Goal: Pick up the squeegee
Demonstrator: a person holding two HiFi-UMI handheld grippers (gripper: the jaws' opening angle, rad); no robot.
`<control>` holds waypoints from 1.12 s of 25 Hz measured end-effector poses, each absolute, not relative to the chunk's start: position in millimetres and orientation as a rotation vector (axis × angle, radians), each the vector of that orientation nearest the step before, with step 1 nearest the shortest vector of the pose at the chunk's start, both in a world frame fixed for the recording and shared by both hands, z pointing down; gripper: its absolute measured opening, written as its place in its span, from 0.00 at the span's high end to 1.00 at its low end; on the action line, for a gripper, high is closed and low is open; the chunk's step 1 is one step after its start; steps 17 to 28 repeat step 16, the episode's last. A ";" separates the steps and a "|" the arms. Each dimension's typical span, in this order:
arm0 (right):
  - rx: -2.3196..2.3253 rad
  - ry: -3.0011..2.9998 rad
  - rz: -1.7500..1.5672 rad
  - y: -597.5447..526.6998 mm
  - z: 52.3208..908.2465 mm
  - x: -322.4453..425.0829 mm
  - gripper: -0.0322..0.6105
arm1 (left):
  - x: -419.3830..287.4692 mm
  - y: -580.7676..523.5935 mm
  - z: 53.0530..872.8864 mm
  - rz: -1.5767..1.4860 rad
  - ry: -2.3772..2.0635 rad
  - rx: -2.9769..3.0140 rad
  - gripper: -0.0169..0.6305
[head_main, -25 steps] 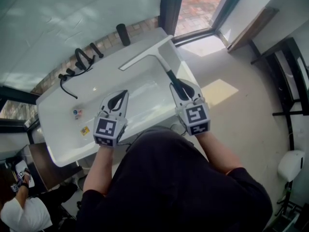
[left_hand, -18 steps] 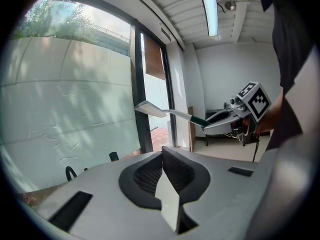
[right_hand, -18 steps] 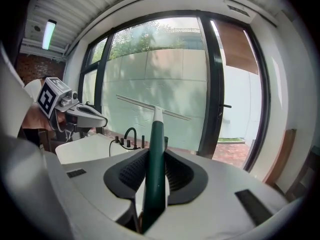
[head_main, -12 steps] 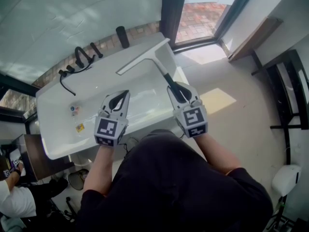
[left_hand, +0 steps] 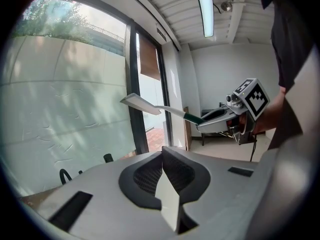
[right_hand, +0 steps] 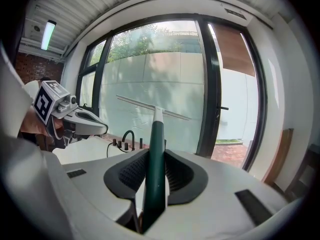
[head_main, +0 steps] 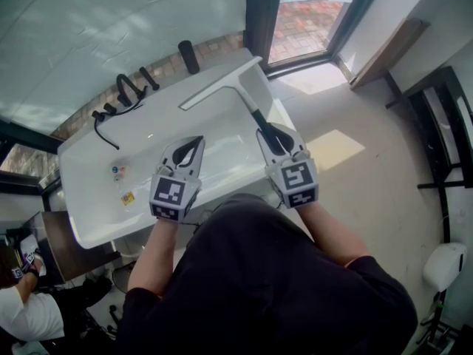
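Note:
The squeegee has a long white blade (head_main: 220, 84) and a dark green handle (head_main: 264, 126). My right gripper (head_main: 279, 142) is shut on that handle and holds the squeegee in the air over the right end of the white bathtub (head_main: 96, 176). In the right gripper view the handle (right_hand: 156, 149) runs up between the jaws to the blade (right_hand: 150, 107). My left gripper (head_main: 189, 151) hovers over the tub's front, shut with nothing in it. The left gripper view shows its jaws (left_hand: 162, 170) pressed together, and the squeegee (left_hand: 144, 104) held off to the right.
A black tap with a hose (head_main: 124, 92) and a black cylinder (head_main: 188, 55) stand on the tub's far rim. Small items (head_main: 118, 171) lie inside the tub. A frosted window and dark frame (head_main: 260, 13) rise behind. Another person (head_main: 22, 320) sits at the lower left.
Almost nothing: the right gripper still holds the squeegee in the same pose. The left gripper has drifted slightly right, and the person at the lower left has shifted.

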State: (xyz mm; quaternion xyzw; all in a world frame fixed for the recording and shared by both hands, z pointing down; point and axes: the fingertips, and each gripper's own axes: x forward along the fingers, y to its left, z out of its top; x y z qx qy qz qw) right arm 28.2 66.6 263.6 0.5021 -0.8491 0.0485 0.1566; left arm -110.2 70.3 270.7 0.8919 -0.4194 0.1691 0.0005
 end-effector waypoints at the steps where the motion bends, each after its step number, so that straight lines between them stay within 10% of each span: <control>1: 1.445 -2.423 0.149 66.8 262.2 28.4 0.79 | -110.4 70.3 270.5 0.531 -1.315 2.801 0.97; 28: 1.480 -2.413 0.174 70.9 259.2 26.1 0.79 | -115.6 73.6 269.6 0.525 -1.316 2.813 0.97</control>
